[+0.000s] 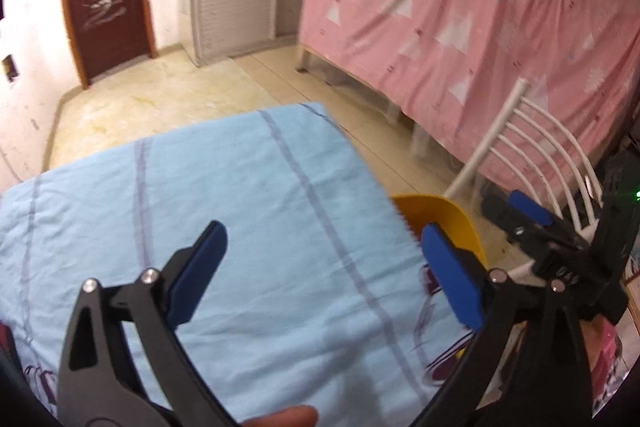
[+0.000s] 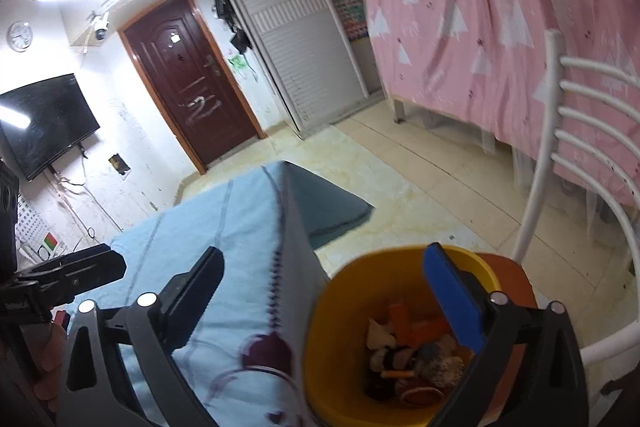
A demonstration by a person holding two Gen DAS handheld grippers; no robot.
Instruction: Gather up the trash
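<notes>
A yellow bin (image 2: 320,355) stands on an orange chair seat (image 2: 516,279) beside the table's right edge. It holds several pieces of trash (image 2: 408,355), among them orange tubes and crumpled bits. My right gripper (image 2: 324,287) is open and empty, above the table edge and the bin's rim. My left gripper (image 1: 324,259) is open and empty over the light blue tablecloth (image 1: 200,207). The bin's rim (image 1: 436,211) shows past the cloth's right edge in the left wrist view. The right gripper (image 1: 520,211) also shows there, above the chair.
A white slatted chair back (image 2: 580,131) rises right of the bin. A pink curtain (image 2: 500,27) hangs over a bed frame on the right. A brown door (image 2: 188,83) and a white wardrobe (image 2: 304,67) stand at the far wall. A TV (image 2: 44,119) hangs left.
</notes>
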